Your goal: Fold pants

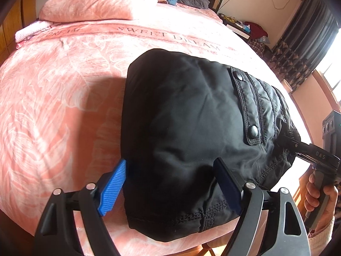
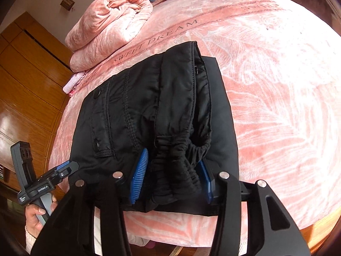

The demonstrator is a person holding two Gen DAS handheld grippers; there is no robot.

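Black pants [image 1: 187,115] folded into a thick bundle on the pink bed [image 1: 64,98].
Left gripper [image 1: 170,185] spread around one edge; right gripper [image 2: 170,177] straddles the gathered waistband [image 2: 177,160], fingers apart.

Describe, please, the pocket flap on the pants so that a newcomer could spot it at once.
Start at the pink bedspread printed SWEET DREAM, then find the folded black pants lying on it. The pocket flap sits on their top surface: a stitched rectangular strip closed by two round metal snaps, unlike the gathered elastic waistband nearby.
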